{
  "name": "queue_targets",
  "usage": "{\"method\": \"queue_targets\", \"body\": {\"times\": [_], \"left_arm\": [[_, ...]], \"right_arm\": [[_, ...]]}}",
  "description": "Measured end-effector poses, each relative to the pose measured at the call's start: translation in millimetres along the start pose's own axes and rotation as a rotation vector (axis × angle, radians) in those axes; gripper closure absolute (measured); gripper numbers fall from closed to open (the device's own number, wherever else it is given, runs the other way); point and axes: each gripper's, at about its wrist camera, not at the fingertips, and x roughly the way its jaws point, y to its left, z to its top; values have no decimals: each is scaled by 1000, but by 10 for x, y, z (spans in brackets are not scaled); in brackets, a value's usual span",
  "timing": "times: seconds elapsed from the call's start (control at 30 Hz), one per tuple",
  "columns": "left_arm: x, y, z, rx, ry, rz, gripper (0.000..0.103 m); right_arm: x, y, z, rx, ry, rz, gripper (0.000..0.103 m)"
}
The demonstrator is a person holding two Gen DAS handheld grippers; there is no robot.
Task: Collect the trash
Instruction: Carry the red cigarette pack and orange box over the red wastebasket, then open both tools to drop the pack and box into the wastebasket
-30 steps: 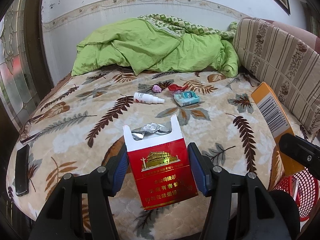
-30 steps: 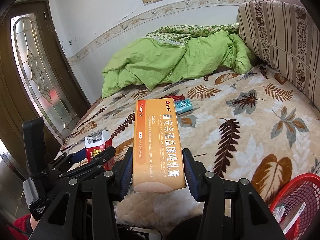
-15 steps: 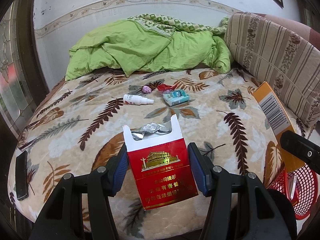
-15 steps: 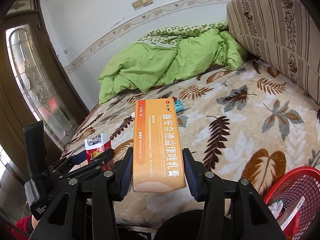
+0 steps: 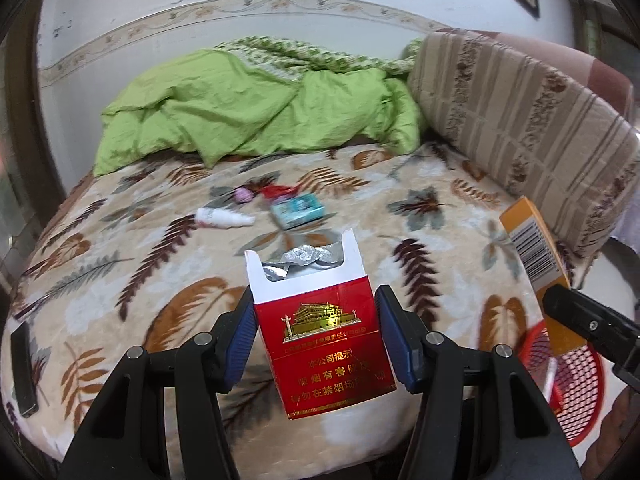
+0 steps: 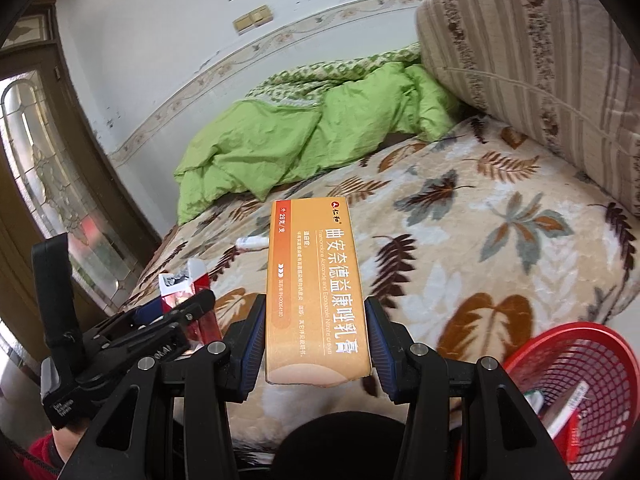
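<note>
Item: red pack, lid open with foil showing, clamped upright in the left gripper above the bed's near edge. Item: orange box, gripped lengthwise by the right gripper. Destination: red basket, beside the bed, partly filled. Both items are best carried fully over the rim before release; the long box is best dropped end-first.
</note>
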Motion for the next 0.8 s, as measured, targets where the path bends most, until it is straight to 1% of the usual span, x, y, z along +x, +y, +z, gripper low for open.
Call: {"method": "queue_targets", "body": {"times": [0.13, 0.3, 0.4, 0.53, 0.57, 0.73, 0.77, 0.8], "left_arm": [[-35, -265, 81, 44, -10, -77, 46], [-2, -702, 145, 85, 24, -219, 46], [59, -947, 144, 95, 69, -300, 46], [139, -1313, 87, 110, 146, -412, 46], [158, -1442, 56, 125, 166, -440, 46], [212, -1895, -126, 199, 239, -533, 46], [237, -1992, -165, 216, 266, -570, 45], [243, -2047, -196, 229, 285, -592, 44]], "right_arm": [[-211, -246, 32, 34, -21, -62, 53], [-541, -725, -37, 117, -28, -172, 52], [-708, -1003, -110, 173, -24, -240, 53], [-875, -1282, -222, 228, -9, -298, 52], [-905, -1330, -257, 237, -5, -311, 52], [-982, -1551, -433, 291, 24, -356, 52], [-996, -1590, -458, 298, 27, -361, 52], [-1009, -1628, -484, 304, 31, -371, 51]]}}
